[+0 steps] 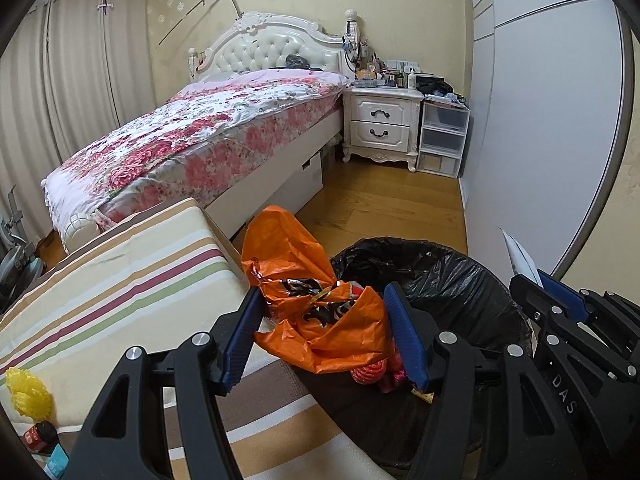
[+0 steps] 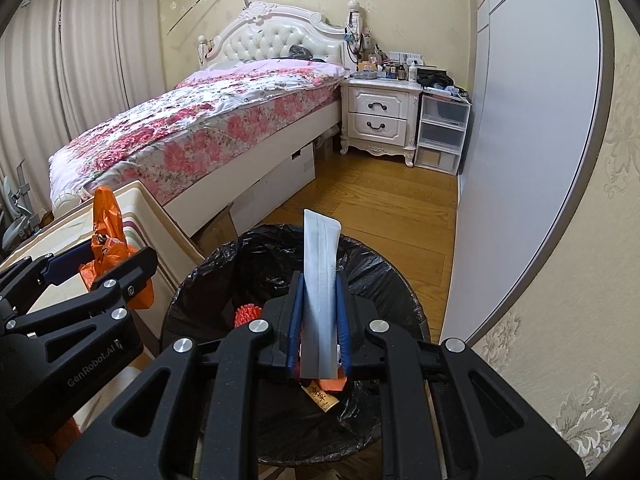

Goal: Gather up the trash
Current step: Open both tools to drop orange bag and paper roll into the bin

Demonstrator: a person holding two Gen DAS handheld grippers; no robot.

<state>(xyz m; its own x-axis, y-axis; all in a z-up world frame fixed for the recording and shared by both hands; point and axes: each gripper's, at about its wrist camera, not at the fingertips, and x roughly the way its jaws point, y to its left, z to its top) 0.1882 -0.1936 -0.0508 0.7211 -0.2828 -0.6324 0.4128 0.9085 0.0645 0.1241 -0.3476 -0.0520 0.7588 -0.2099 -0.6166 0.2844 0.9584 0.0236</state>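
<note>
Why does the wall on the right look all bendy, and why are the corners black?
Left wrist view: the fisheye lens bows the wardrobe door and blacks out corners. Right wrist view: same bend; the wrapper in the right claw stays sharp.

Both wrist views above bin, bedward.
</note>
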